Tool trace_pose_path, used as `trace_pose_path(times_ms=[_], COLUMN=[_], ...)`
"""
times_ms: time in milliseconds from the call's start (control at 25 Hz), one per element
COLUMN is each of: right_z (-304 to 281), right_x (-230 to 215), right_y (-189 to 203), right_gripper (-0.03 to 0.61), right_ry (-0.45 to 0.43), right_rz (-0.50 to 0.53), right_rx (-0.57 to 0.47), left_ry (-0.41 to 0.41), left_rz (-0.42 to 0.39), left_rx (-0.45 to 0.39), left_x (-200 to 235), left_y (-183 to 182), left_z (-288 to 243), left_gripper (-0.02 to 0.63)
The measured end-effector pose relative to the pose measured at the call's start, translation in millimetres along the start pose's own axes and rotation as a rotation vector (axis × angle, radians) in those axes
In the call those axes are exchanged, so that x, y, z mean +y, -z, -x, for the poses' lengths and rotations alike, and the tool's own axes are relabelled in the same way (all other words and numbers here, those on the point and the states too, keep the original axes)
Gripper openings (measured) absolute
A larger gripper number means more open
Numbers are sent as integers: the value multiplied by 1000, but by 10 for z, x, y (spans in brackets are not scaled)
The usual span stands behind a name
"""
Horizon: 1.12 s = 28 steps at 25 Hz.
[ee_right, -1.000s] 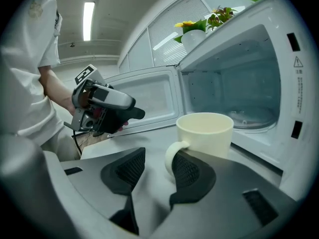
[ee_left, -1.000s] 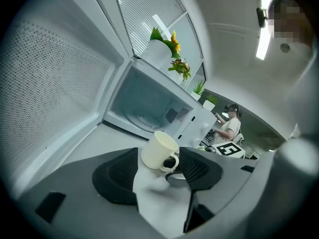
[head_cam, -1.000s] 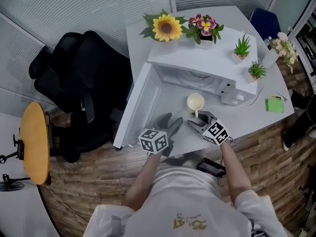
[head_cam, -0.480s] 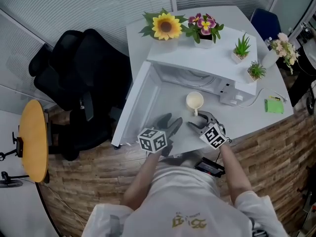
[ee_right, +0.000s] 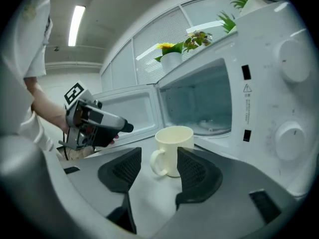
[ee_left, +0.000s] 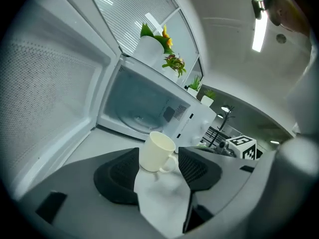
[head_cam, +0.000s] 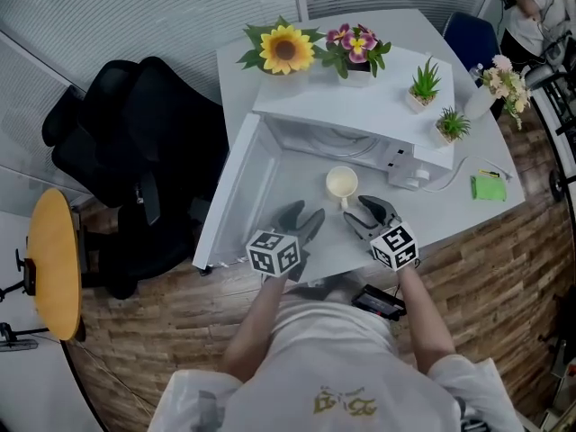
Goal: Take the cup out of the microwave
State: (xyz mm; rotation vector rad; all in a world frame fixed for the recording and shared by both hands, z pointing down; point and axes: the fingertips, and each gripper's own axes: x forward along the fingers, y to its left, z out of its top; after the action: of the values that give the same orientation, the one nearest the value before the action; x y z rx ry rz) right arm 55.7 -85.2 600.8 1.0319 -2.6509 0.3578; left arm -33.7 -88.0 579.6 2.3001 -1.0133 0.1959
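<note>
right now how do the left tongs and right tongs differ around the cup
The right tongs sit close to the cup, just by its handle; the left tongs hang farther off, nearer the open microwave door. Seen from the right tongs the handle shows on the cup's left; seen from the left tongs, on its right. Both are open, empty, and aimed at the cup.

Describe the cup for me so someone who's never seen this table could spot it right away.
Find the white microwave standing open on the white table. Just in front of its cavity, on the tabletop, stands the cup, upright. It is plain cream with one handle and empty, unlike the plant pots on top of the microwave.
</note>
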Motion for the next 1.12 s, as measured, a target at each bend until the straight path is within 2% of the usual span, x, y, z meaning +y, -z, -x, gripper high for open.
trace_pose_path(times_ms=[240, 480, 600, 680, 880, 1120], right_z=[185, 289, 358, 407, 485, 508], right_x=[-83, 94, 142, 132, 86, -5], right_y=[-479, -804, -920, -989, -1117, -1082], right_gripper=[196, 160, 89, 12, 11, 12], right_ry=[121, 121, 153, 191, 292, 377], right_rz=[-85, -167, -157, -135, -62, -34], right_rx=[-121, -178, -198, -205, -192, -156], left_ry=[-32, -70, -73, -63, -45, -87], left_rz=[-33, -86, -79, -72, -85, -144], left_rx=[-79, -152, -181, -189, -138, -158], left_x=[-46, -127, -171, -202, -265, -212], left_y=[-297, -598, -698, -742, -718, -738], left_z=[72, 218, 282, 305, 294, 335], left_gripper=[207, 92, 15, 15, 15, 15])
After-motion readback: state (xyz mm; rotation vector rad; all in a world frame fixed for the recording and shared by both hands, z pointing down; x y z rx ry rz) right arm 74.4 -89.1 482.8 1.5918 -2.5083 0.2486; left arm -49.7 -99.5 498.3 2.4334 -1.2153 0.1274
